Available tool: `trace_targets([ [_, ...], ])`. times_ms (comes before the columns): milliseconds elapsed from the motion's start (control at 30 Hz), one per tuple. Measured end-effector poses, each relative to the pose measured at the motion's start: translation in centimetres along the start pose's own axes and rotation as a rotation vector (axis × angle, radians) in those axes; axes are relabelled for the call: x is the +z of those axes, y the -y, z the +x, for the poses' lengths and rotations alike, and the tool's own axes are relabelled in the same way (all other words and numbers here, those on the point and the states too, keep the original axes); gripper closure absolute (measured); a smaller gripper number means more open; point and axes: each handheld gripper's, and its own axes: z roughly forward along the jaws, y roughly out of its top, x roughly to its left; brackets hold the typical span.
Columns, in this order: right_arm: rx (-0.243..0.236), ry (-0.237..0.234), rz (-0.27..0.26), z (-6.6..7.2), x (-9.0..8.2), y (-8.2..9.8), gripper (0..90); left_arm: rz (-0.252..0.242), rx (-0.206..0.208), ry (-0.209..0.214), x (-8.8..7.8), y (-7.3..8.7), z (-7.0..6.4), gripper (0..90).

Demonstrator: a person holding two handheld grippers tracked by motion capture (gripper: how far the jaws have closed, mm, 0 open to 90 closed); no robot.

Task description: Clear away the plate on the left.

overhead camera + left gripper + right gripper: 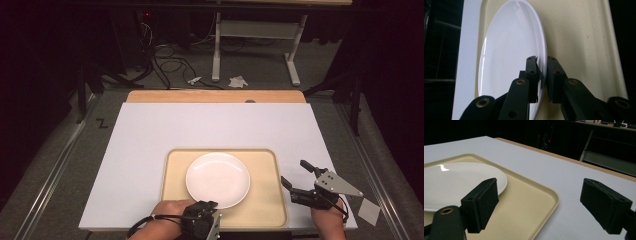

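1. Round white ceramic plate (217,180): lies on the beige plastic tray (270,210), on the white tabletop (150,135).
2. Left gripper (542,75): your jaws straddle the plate's near rim, nearly closed; whether they pinch it, I cannot tell.
3. Right gripper (296,177): jaws wide apart, empty, beside the tray.
4. Step, judged: at the rim grip. Next: confirm the hold, keep the plate level.

I see the table (150,130) brightly lit from overhead while the room behind stays nearly black. Glare streaks the plate (509,50), and my close-up jaws look slightly soft, perhaps out of focus.
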Motion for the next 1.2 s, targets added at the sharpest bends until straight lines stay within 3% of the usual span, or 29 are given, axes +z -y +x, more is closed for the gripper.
trace_targets([
  [567,-0.002,-0.001,0.002,0.0,0.0,0.0,15.7,0.008,0.003,0.076,0.6,0.0,-0.3,73.7],
  [1033,-0.002,0.004,0.005,0.1,0.0,0.0,15.7,-0.043,-0.024,0.078,-0.9,-0.3,0.3,68.0],
  [1200,-0.004,0.002,0.003,0.0,0.0,0.0,15.7,-0.059,-0.055,0.081,-1.3,0.1,0.8,65.2],
])
